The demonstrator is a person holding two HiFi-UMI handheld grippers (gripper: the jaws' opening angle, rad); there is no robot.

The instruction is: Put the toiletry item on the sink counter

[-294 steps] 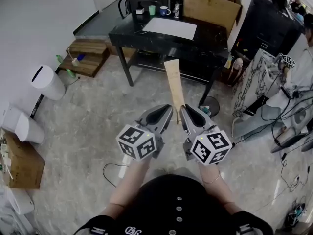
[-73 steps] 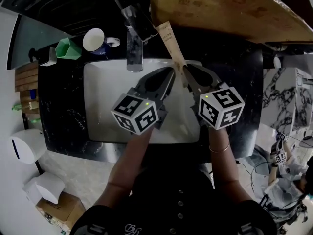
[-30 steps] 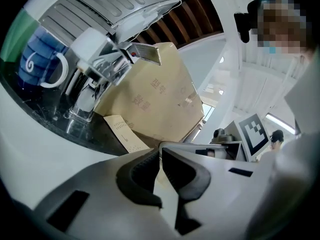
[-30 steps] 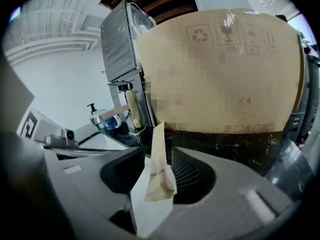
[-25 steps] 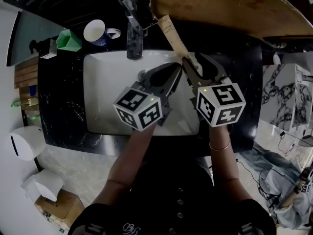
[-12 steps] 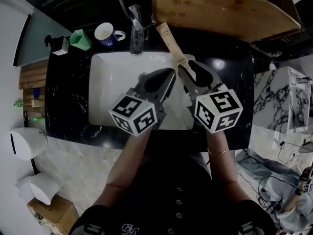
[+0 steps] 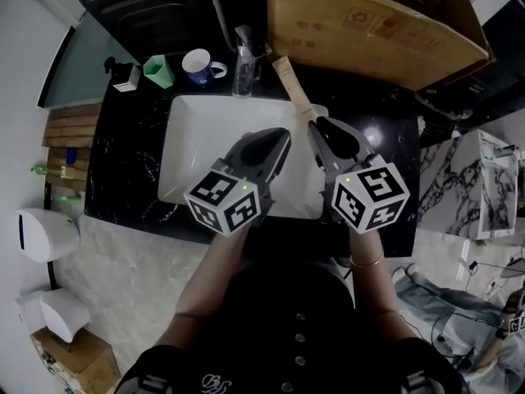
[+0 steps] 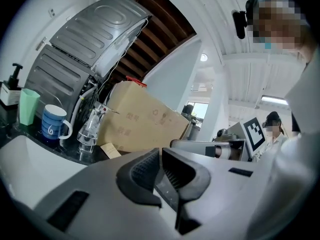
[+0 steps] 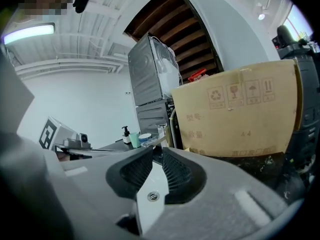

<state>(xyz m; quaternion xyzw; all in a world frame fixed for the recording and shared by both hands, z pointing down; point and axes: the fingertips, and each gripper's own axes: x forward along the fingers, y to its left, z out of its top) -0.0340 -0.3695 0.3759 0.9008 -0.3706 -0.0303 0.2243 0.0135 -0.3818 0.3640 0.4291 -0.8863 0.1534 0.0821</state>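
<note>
You are holding the right gripper (image 7: 316,125) just off the near end of the long tan toiletry carton (image 7: 291,87), and its fingers are closing to a narrow slit with nothing showing between them, so the carton appears to be released rather than gripped. The carton is lying slantwise right of centre in the upper part of the head view, its far end on the black marble tabletop (image 7: 123,171) beside the faucet (image 7: 242,56) and its near end crossing the back rim of the white sink basin (image 7: 197,138). This looks like a set-down, with the task all but done. You are keeping the left gripper (image 7: 283,135) idle over the basin, its fingers pressed together on nothing. A blue mug (image 7: 197,66) and a green cup (image 7: 160,70) are standing at the upper left, and a big cardboard box (image 7: 369,23) is crowding the tabletop's far edge. Pale stone flooring is surrounding the unit.
</note>
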